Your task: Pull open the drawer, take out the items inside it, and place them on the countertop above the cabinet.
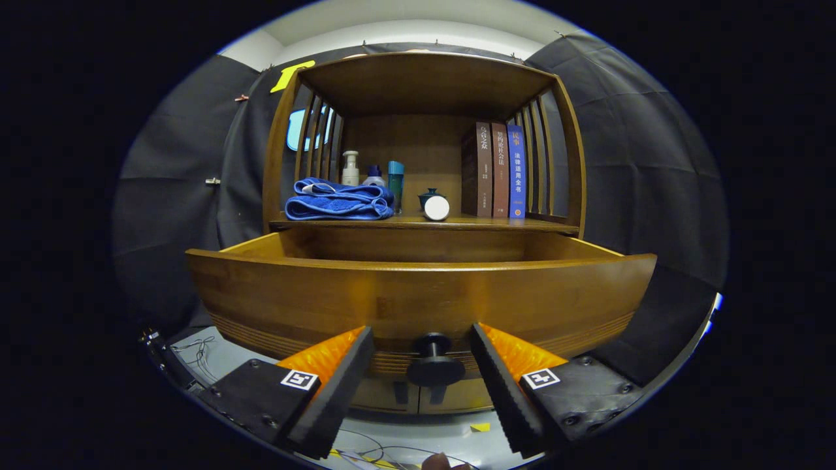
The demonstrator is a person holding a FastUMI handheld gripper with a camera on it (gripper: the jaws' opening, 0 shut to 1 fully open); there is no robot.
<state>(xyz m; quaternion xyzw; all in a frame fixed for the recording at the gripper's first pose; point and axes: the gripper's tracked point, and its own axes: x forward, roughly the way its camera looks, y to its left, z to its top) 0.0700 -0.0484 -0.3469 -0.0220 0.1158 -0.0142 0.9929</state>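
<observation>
While the tongs (421, 385) hung released around the knob (435, 365) at six o'clock, the drawer (418, 297) risked overextending if yanked.

The drawer (418, 294) front hides its inside — contents can't be told.
</observation>
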